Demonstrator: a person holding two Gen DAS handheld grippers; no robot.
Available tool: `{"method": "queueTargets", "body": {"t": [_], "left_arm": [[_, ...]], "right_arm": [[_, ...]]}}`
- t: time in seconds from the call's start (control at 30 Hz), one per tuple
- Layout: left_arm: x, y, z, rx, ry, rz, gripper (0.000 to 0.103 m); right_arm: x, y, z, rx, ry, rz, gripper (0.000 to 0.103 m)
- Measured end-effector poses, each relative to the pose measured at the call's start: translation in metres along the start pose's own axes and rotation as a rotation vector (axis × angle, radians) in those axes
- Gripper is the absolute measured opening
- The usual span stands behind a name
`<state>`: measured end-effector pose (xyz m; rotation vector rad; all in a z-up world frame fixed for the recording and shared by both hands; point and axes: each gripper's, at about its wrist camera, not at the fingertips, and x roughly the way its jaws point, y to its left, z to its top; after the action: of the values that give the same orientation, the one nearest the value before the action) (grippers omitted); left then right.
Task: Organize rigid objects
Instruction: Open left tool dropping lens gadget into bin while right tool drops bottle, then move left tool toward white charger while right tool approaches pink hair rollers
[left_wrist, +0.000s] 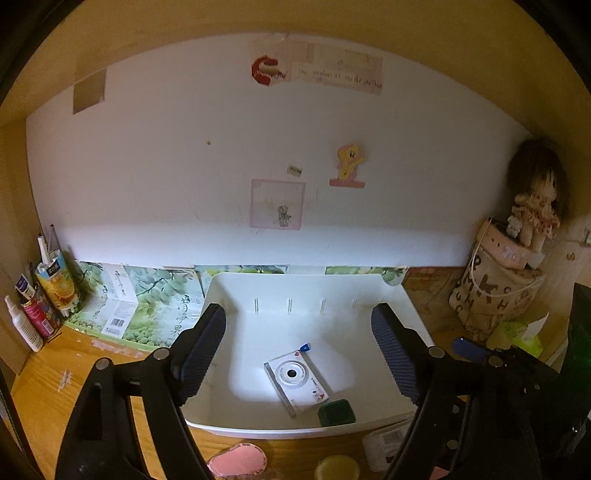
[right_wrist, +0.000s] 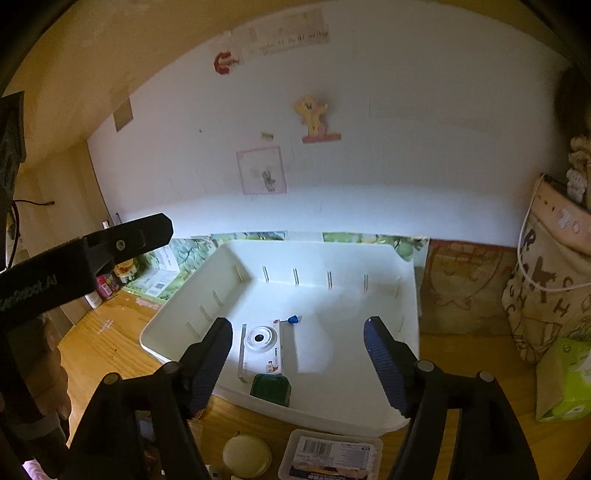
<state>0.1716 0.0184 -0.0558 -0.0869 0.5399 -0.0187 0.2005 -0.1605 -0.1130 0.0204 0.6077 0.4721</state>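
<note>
A white plastic bin (left_wrist: 229, 291) (right_wrist: 406, 369) sits on the wooden desk. Inside it lie a white toy camera in a clear box (left_wrist: 295, 382) (right_wrist: 263, 347), a small dark green box (left_wrist: 337, 411) (right_wrist: 270, 388) and a small blue-tipped item (left_wrist: 305, 347) (right_wrist: 293, 319). My left gripper (left_wrist: 299, 354) is open and empty above the bin. My right gripper (right_wrist: 297, 363) is open and empty above the bin's near side. In front of the bin lie a pink round object (left_wrist: 238, 459), a yellow round lid (left_wrist: 337, 467) (right_wrist: 246, 455) and a clear labelled box (left_wrist: 386, 443) (right_wrist: 330, 456).
Bottles and a juice carton (left_wrist: 55, 282) stand at the far left. Green printed boxes (left_wrist: 147, 306) line the wall. A printed bag (left_wrist: 495, 295) (right_wrist: 550, 295) with a doll (left_wrist: 533, 206) stands at the right, a green tissue pack (right_wrist: 567, 380) beside it.
</note>
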Motion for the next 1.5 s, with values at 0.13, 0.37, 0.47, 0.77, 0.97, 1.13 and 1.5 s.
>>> {"method": "queueTargets", "body": {"t": [0.13,0.37,0.47,0.77,0.97,1.13,1.5], "left_arm": [[-0.012,-0.004,0.001,-0.010,-0.002,0.014,0.084],[-0.028,-0.012,-0.008,-0.011,0.041,0.067,0.087],[-0.037,-0.015,-0.015,-0.021,0.052,0.076,0.089],[-0.065,-0.025,-0.038,-0.022,0.103,0.128,0.089],[-0.079,-0.028,-0.056,-0.050,0.143,0.141,0.089],[-0.087,-0.028,-0.071,-0.068,0.196,0.152,0.089],[-0.096,-0.020,-0.101,-0.094,0.306,0.215,0.089]], "right_arm": [[-0.018,-0.003,0.002,-0.008,-0.031,0.004,0.078],[-0.043,-0.009,-0.001,-0.018,-0.065,0.010,0.081],[-0.053,-0.011,-0.003,-0.033,-0.069,0.015,0.081],[-0.084,-0.013,-0.015,-0.084,-0.087,0.029,0.081],[-0.099,-0.017,-0.025,-0.105,-0.081,0.037,0.081],[-0.107,-0.020,-0.036,-0.117,-0.062,0.045,0.081],[-0.109,-0.024,-0.054,-0.140,-0.021,0.056,0.081]]}}
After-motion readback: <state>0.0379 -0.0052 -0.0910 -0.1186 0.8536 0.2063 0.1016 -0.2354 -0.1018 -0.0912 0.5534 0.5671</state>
